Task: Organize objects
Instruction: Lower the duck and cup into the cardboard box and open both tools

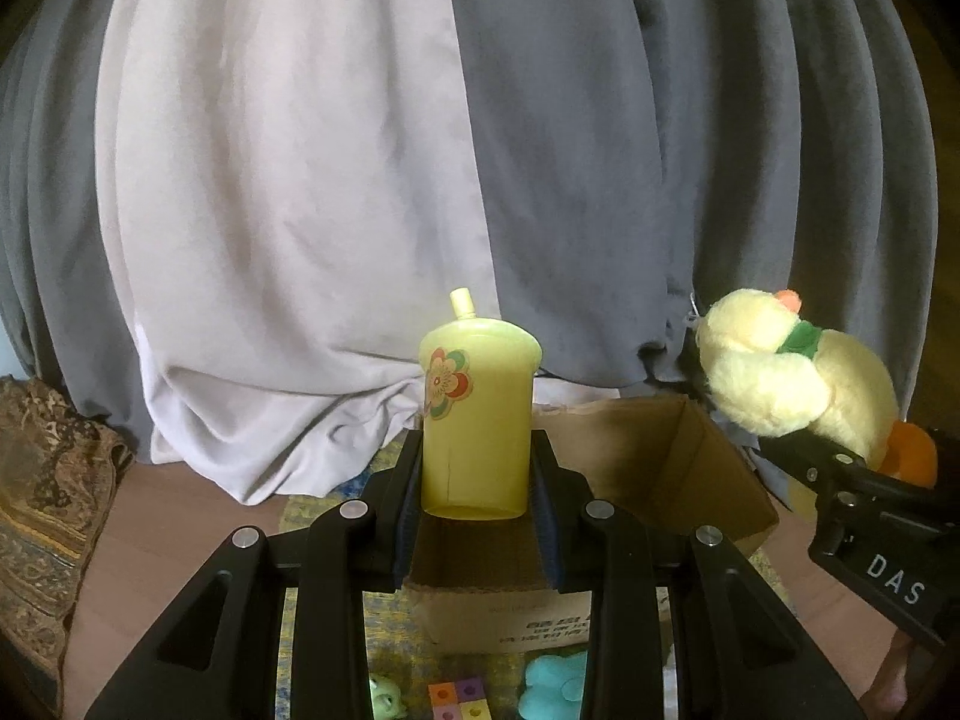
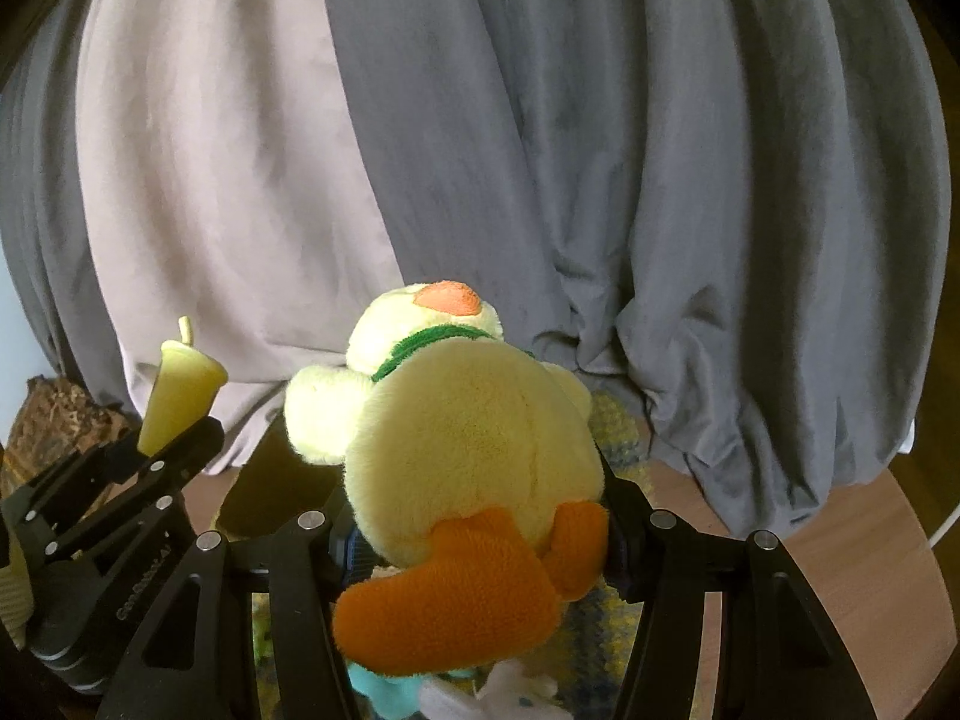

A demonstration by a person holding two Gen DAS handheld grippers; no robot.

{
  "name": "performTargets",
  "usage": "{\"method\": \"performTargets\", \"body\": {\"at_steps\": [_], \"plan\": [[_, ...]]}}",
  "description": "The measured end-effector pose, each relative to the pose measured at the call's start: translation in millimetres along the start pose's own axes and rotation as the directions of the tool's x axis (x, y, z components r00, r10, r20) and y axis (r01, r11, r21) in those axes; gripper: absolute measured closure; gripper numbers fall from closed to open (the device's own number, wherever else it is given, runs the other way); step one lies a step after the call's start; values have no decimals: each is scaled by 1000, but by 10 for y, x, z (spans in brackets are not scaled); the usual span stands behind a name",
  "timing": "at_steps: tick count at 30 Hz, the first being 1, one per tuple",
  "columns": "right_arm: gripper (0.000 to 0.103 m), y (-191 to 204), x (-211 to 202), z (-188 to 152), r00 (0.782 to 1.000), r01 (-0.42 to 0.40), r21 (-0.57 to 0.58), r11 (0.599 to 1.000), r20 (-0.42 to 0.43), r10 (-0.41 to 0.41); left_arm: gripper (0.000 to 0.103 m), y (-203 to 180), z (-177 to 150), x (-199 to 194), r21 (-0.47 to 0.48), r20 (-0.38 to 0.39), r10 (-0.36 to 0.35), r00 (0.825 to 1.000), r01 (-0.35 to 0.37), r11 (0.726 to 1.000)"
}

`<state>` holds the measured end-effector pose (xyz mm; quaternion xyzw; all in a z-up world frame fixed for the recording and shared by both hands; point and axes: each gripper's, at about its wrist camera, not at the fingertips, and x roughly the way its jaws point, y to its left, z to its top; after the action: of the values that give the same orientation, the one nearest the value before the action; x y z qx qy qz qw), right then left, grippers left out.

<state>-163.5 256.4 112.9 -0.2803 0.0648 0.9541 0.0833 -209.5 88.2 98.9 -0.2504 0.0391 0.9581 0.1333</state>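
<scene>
My left gripper is shut on a yellow toy cup with a straw tip and a flower sticker, held upright above an open cardboard box. My right gripper is shut on a yellow plush duck with orange feet, an orange beak and a green collar, held in the air. The duck shows at the right of the left wrist view, beside the box. The cup and left gripper show at the left of the right wrist view.
Grey and white curtains hang behind. On a patterned rug below lie a teal plush, coloured blocks and a small green toy. A brown patterned cloth sits at the left. The floor is wooden.
</scene>
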Motion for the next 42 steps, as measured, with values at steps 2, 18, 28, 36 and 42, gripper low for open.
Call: {"method": "performTargets", "body": {"at_steps": [2, 18, 28, 36, 42], "plan": [[44, -9, 70, 10, 1000, 0, 0, 1000, -6, 0, 71, -11, 7, 64, 3, -15, -6, 1000, 6, 1000], [23, -26, 346, 33, 999, -14, -29, 999, -47, 13, 36, -72, 2, 396, 3, -109, -22, 994, 23, 1000], [6, -147, 286, -8, 999, 0, 32, 999, -41, 1, 18, 37, -56, 306, -32, -94, 36, 995, -39, 999], [6, -198, 214, -89, 999, 10, 64, 998, -46, -7, 3, 51, -96, 146, -37, -67, 90, 994, -92, 995], [6, -217, 110, -168, 999, 15, 62, 998, -41, -12, 1, 19, -173, 58, -22, -60, 102, 993, -103, 994]]}}
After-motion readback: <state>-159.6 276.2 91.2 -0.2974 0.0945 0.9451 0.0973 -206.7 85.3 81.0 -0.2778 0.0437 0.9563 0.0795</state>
